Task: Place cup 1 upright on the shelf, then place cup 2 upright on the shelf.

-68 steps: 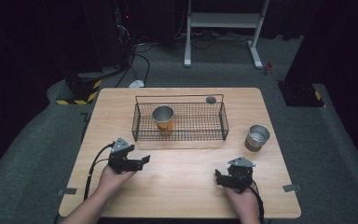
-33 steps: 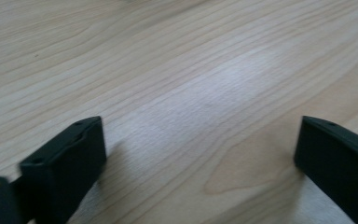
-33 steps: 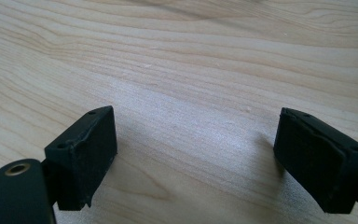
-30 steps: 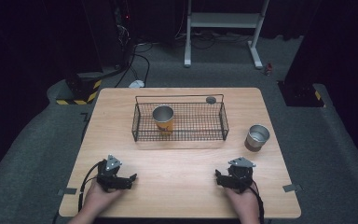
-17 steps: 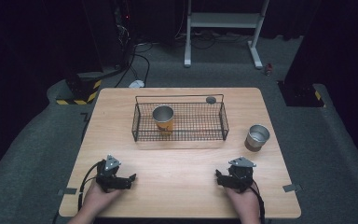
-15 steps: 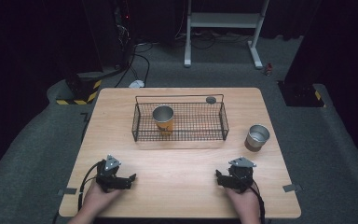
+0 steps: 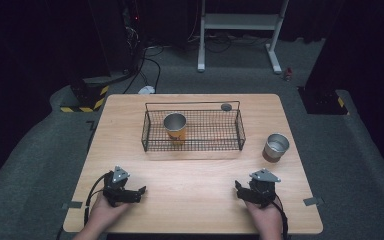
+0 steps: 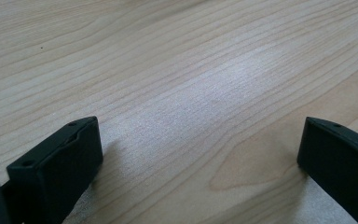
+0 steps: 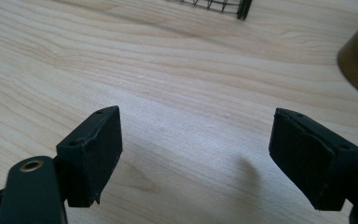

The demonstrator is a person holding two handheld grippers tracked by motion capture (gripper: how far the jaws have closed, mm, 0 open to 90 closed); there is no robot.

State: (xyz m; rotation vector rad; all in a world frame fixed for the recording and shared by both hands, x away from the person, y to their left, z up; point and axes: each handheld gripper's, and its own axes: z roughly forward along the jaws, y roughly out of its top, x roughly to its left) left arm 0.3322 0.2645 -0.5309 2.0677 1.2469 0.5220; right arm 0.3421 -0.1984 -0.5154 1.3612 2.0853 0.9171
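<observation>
One cup [image 7: 175,127] stands in the wire basket [image 7: 192,141] at frame centre; another cup [image 7: 276,147] stands to its right on the table [image 7: 195,172].

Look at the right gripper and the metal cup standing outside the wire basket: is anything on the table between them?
Nothing visible. The right gripper rests open near the table's front edge, and only bare wood lies between it and the metal cup. The wire basket stands off to the left of that line.

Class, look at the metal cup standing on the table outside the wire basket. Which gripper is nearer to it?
The right gripper. It rests on the table's near edge, just in front and slightly left of the metal cup. The left gripper lies far across the table, near its left corner.
</observation>
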